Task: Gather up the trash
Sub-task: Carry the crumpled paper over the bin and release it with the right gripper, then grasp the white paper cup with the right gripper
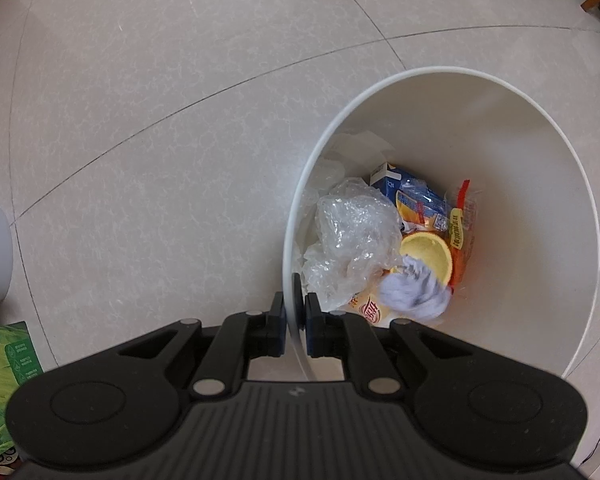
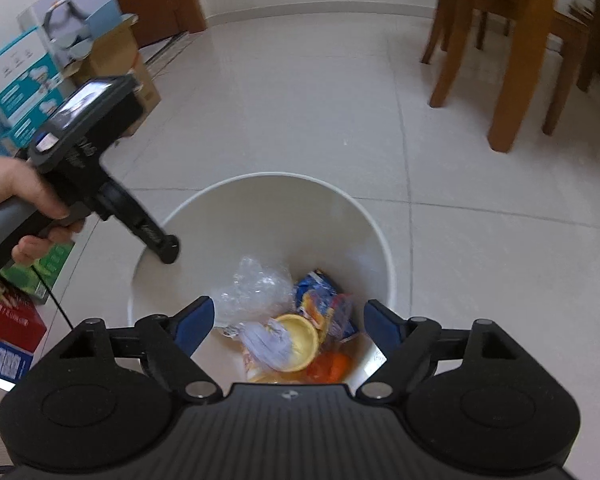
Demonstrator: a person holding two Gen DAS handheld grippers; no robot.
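A white round bin stands on a pale tiled floor. The left tongs are clenched on the bin's near-left rim: one finger lies outside the wall, the other inside, with the thin white edge pinched between them. In the right wrist view the same left tongs reach in from the left, held by a hand wrapped around the grey grip, their tip at the left rim of the bin.

The right tongs hover above the near side of the bin's mouth, released, their blue-padded fingers spread wide with nothing between them.

The trash sits at the bottom of the bin. A crumpled clear plastic bag lies on the left side; to its right is a blue and yellow carton, and further right a red and yellow wrapper. Near the carton rests a yellow round cup, and a blurred pale crumpled wad overlaps the cup's near-left edge. I cannot tell whether the wad rests on the pile or hangs in the air. A cream packet with red print shows just under it.

Far right in the right wrist view stand wooden chair legs; at far left are stacked cardboard boxes.
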